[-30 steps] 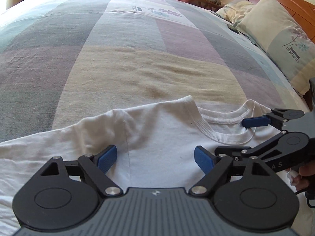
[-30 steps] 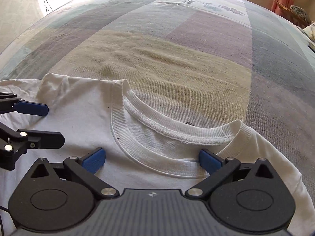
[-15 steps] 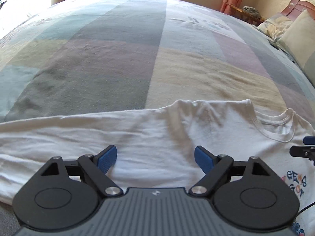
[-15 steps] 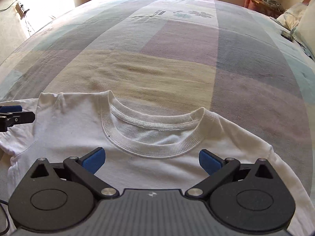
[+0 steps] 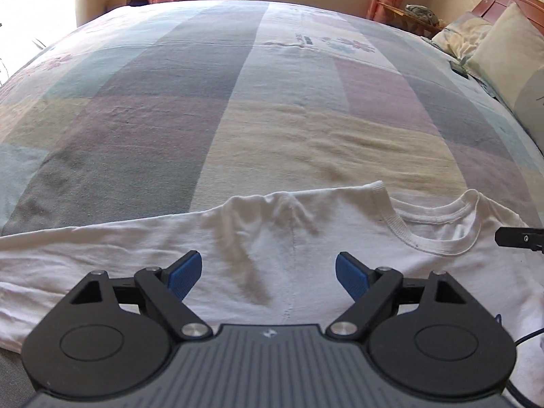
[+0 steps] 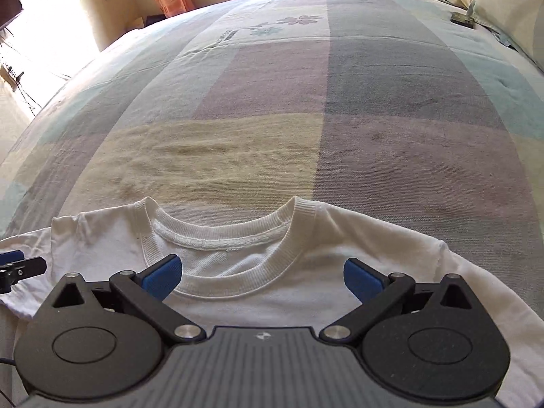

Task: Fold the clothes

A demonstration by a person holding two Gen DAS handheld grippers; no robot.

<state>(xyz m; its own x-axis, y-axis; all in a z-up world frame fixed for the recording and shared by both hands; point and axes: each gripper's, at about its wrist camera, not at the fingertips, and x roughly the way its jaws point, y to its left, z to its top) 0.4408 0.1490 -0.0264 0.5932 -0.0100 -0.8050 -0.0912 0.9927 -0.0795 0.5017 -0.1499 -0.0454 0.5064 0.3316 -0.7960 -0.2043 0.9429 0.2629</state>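
Fingers spread wide and holding nothing, our left gripper (image 5: pixel 268 273) hovers over the shoulder seam and our right gripper (image 6: pixel 262 277) over the collar of the white T-shirt (image 6: pixel 238 306), which lies flat on the patchwork bedspread (image 6: pixel 272 119), seemingly ready for folding.

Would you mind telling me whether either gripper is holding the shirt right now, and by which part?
Nothing is held. The left gripper and right gripper are both open above the white T-shirt, which lies flat on the bed.
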